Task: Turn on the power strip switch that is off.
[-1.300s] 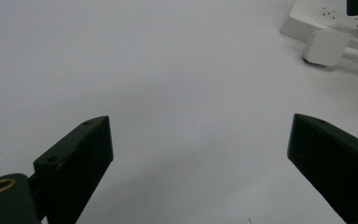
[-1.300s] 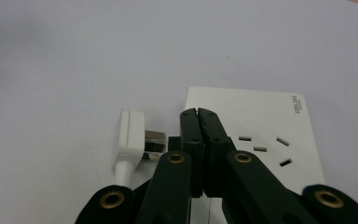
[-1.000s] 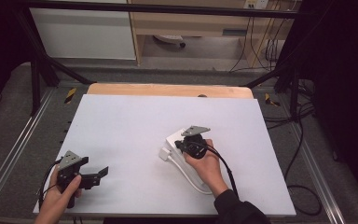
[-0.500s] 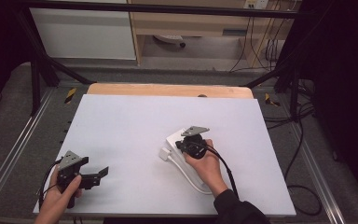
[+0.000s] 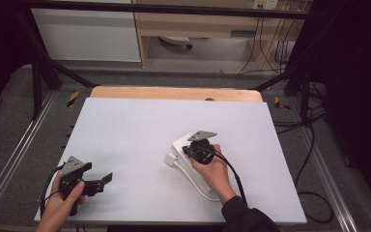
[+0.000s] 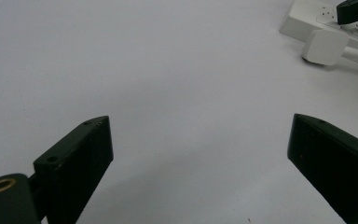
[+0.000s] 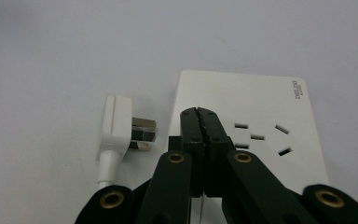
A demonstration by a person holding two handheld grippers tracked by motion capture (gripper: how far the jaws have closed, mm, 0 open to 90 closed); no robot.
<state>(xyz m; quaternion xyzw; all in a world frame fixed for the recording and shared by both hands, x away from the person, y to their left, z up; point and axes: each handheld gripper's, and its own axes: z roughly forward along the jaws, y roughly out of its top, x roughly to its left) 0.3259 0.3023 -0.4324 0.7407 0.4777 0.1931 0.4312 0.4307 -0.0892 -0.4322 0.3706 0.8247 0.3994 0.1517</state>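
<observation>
A white power strip lies flat on the table, sockets up; it also appears as the power strip and the power strip. Its white plug lies on its side just left of it, prongs toward the strip, seen too as the plug and the plug. My right gripper is shut with nothing between its jaws, tips over the strip's left part; it is the right gripper mid-table. My left gripper stands open over bare table, the left gripper near the front left.
The white cord curves from the plug toward the front under the right hand. The white tabletop has a wooden strip at its far edge. Metal rails and cables flank the table.
</observation>
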